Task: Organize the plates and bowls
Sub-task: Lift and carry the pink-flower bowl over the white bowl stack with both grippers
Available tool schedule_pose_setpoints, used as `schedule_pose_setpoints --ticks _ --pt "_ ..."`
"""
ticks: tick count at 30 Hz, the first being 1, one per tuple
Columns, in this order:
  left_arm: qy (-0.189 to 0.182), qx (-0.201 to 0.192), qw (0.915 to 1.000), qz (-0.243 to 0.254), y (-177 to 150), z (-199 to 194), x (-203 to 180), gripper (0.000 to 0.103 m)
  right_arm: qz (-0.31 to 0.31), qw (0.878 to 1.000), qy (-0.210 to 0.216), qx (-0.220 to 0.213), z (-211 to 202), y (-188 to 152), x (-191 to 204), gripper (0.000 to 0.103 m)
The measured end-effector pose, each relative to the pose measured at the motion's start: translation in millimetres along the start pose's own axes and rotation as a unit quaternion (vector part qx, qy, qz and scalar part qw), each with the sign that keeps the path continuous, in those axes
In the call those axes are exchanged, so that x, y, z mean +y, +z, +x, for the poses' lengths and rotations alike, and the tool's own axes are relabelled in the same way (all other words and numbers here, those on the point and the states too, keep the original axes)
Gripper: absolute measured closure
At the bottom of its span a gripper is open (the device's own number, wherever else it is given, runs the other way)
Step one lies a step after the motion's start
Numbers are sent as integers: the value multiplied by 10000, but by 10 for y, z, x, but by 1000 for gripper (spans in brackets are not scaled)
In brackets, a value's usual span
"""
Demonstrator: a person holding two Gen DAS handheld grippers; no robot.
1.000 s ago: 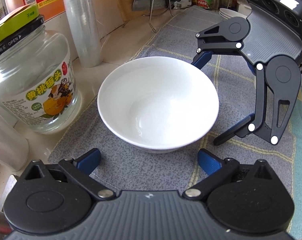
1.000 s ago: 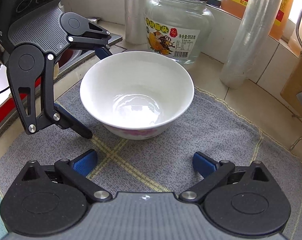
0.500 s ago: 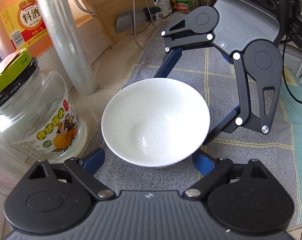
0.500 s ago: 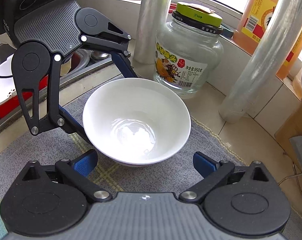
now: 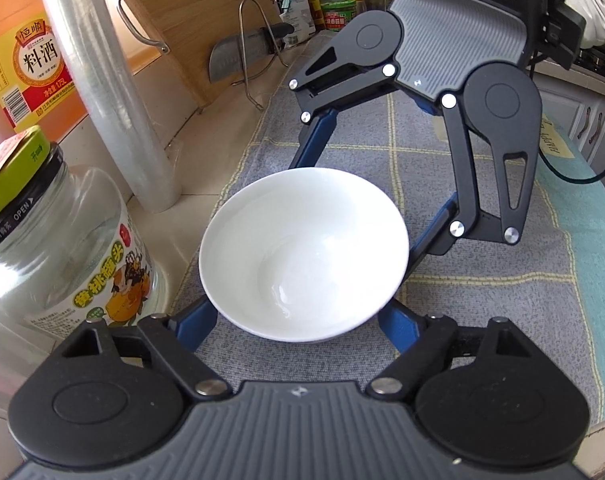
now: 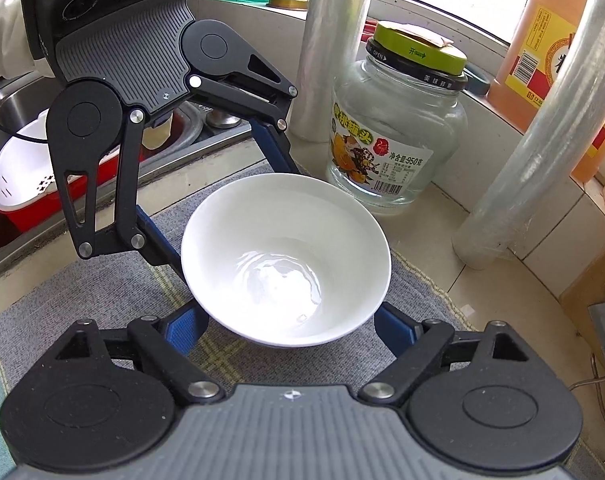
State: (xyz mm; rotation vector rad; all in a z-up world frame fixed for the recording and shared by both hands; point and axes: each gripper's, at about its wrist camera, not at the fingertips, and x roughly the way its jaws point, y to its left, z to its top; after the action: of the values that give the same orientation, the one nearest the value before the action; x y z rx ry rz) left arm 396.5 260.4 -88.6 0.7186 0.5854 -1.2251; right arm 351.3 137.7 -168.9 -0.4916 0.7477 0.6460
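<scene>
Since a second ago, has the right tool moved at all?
Yes. In the left wrist view, the right tool has swung left toward the glass jar, jaws just closing; its fingers now flank the white bowl. Contact is hidden.

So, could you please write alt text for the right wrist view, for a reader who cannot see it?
A white bowl sits on a grey cloth with both grippers' blue fingers closing in around its sides, the right gripper from the near side and the left gripper from the far left. A glass jar stands behind.
</scene>
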Motion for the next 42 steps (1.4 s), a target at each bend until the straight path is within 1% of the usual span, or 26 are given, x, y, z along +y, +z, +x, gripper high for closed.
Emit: schedule_pose_setpoints --ticks 3,6,10,18,25,33,42 --pt "16 -12 10000 24 17 -5 3 16 -6 10000 26 3 -4 10 1 12" --pt "65 14 10000 41 5 -53 -46 16 -1 10000 -1 15 -2 18 11 13" --pt "34 1 10000 31 18 -73 -61 16 2 10000 9 15 -31 25 25 13" --pt "105 -57 9998 154 128 -214 -186 16 7 10000 -51 -72 -254 15 112 13" --pt "109 -78 9995 279 255 -375 -456 16 12 9997 -191 -139 -555 -63 317 13" --pt "60 -111 9989 442 397 -443 -801 16 56 9991 -389 -160 -869 -240 558 13" --pt "130 -88 9988 468 688 -463 -1174 16 72 9989 -332 -333 -1233 -529 573 13"
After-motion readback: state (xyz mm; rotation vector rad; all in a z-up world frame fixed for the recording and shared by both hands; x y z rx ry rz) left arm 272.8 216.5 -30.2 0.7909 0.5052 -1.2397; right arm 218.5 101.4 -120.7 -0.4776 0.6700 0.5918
